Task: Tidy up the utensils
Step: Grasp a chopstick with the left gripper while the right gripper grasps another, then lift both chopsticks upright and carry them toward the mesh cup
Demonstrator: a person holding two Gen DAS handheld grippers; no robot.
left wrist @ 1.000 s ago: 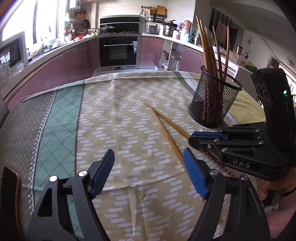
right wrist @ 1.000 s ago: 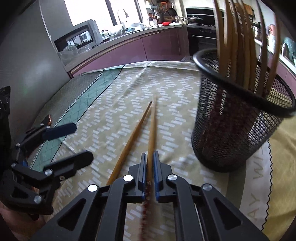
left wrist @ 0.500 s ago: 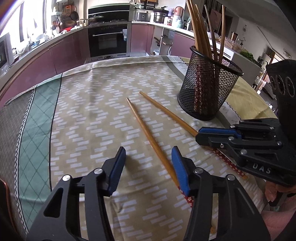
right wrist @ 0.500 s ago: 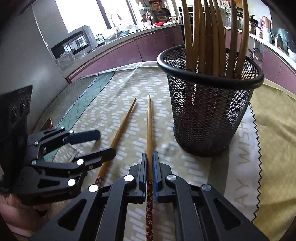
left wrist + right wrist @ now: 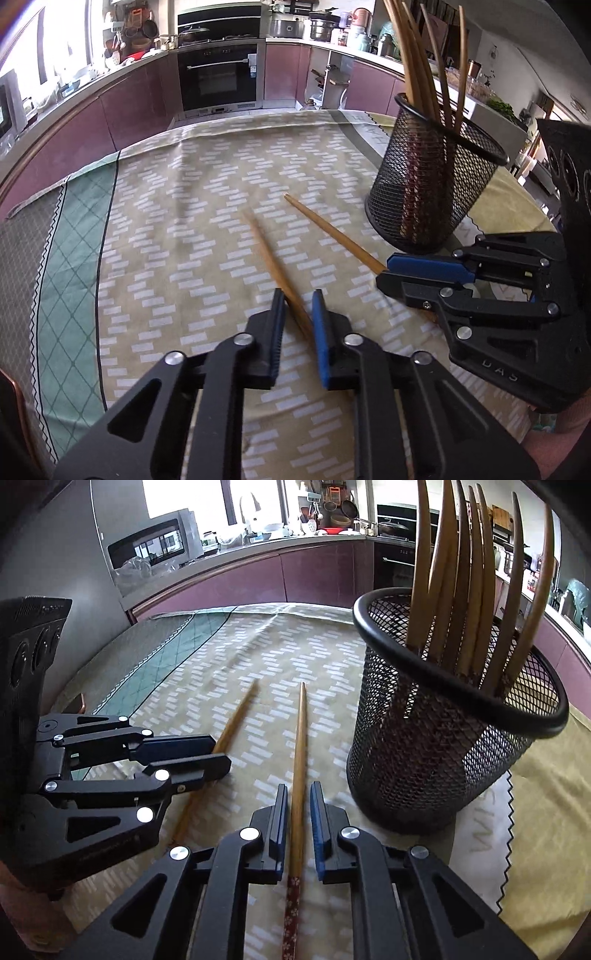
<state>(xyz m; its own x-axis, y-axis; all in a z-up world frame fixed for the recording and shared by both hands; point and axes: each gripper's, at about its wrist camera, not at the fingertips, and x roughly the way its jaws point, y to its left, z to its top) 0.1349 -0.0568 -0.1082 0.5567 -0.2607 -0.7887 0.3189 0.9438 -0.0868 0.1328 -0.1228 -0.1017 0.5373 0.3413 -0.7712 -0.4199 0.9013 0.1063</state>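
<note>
1. Chopsticks: two lie loose on the tablecloth (image 5: 177, 229), just beside the black mesh cup (image 5: 436, 746), and more stand inside that cup.
2. That cloth is tan with small white bars and has a green band on the side far from the cup (it covers the whole table).
3. Behind the cup is a kitchen with purple cupboards and a black oven (image 5: 218, 77).
4. One loose chopstick (image 5: 275, 264) runs between the fingers of the left gripper (image 5: 298, 312). Its jaws are a little apart, one finger touches the stick and there is a gap on the other side.
5. The other chopstick (image 5: 298, 760), nearer the cup, sits between the fingers of the right gripper (image 5: 298, 805). These jaws are a little apart too, with a thin gap on each side, so the stick is not pinched.
</note>
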